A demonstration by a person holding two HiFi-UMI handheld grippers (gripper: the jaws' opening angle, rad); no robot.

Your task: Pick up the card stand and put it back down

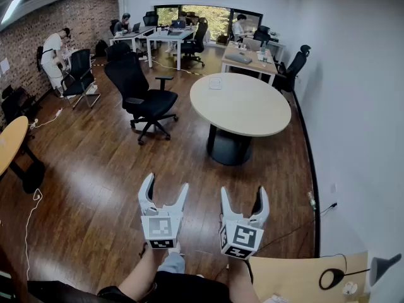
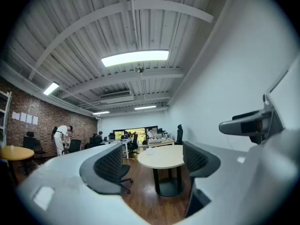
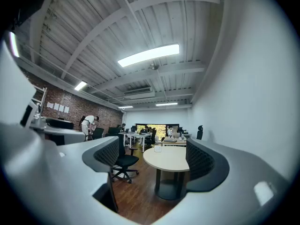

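The card stand [image 1: 216, 83] is a small white upright card near the far edge of a round beige table [image 1: 249, 115]. It is also small and distant in the left gripper view [image 2: 150, 151] and the right gripper view [image 3: 157, 148]. My left gripper [image 1: 166, 183] and right gripper [image 1: 244, 190] are side by side over the wood floor, well short of the table, and both point level toward it. Both are open with nothing between their jaws. The left gripper [image 2: 152, 162] and the right gripper [image 3: 153, 157] each frame the table in their own views.
A black office chair [image 1: 144, 96] stands left of the round table. A white wall [image 1: 353, 106] runs along the right. A light desk [image 1: 297, 279] with a lamp [image 1: 353, 271] sits at the lower right, a yellow table [image 1: 9, 145] at the left. People work at far desks.
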